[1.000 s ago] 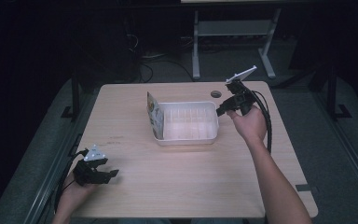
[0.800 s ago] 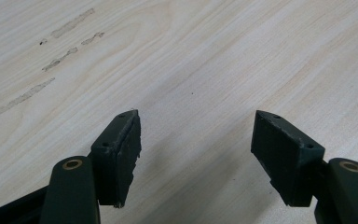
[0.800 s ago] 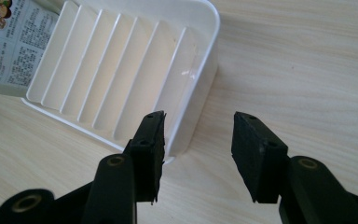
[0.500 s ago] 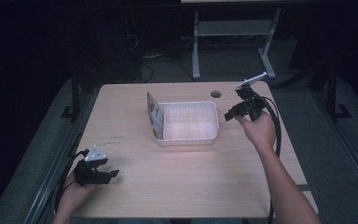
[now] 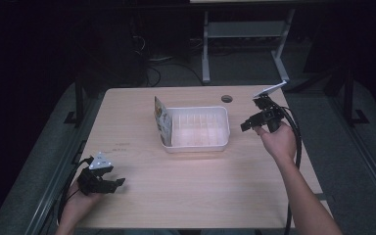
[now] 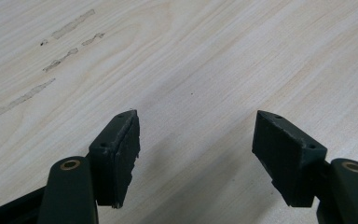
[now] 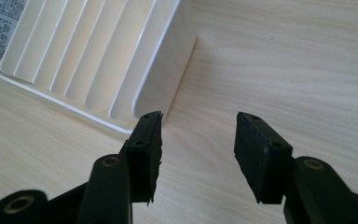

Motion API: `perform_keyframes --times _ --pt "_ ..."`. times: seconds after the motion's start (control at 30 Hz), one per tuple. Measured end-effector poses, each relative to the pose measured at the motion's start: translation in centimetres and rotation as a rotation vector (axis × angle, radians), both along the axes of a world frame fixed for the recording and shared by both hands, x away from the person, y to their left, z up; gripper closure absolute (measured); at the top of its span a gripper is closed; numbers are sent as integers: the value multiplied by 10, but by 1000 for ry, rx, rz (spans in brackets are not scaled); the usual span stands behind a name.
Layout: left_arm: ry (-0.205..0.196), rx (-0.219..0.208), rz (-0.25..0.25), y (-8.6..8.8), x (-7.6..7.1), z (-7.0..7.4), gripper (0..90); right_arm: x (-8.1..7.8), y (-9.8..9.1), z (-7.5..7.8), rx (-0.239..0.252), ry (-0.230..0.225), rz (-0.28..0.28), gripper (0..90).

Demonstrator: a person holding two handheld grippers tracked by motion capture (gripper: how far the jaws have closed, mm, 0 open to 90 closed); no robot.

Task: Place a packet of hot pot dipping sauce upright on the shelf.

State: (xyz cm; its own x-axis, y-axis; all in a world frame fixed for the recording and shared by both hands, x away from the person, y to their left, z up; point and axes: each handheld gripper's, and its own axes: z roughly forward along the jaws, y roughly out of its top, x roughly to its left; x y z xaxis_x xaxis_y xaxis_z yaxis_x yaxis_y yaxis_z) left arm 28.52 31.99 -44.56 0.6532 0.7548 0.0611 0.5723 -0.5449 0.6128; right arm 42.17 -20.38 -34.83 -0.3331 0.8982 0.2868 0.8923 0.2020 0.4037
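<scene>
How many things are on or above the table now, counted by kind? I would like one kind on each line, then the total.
White ribbed plastic tray: 1
Printed card standing at the tray's left end: 1
Handheld grippers, left gripper and right gripper, both open: 2
Total: 4

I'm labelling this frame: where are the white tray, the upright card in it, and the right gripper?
white tray (image 5: pixel 223 142): high view, right wall.
upright card (image 5: pixel 162 120): high view, printed face.
right gripper (image 5: pixel 245 127): high view, between its fingertips.

dim lab or test room: bare pale wood table on grey floor mats, metal stand frame and loose cables behind, dark surroundings.
</scene>
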Motion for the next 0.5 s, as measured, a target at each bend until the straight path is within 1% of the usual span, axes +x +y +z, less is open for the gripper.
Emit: perform_keyframes --times 0.5 --pt "3 3 -4 -1 0 -1 311 -13 -20 -15 28 6 -15 470"
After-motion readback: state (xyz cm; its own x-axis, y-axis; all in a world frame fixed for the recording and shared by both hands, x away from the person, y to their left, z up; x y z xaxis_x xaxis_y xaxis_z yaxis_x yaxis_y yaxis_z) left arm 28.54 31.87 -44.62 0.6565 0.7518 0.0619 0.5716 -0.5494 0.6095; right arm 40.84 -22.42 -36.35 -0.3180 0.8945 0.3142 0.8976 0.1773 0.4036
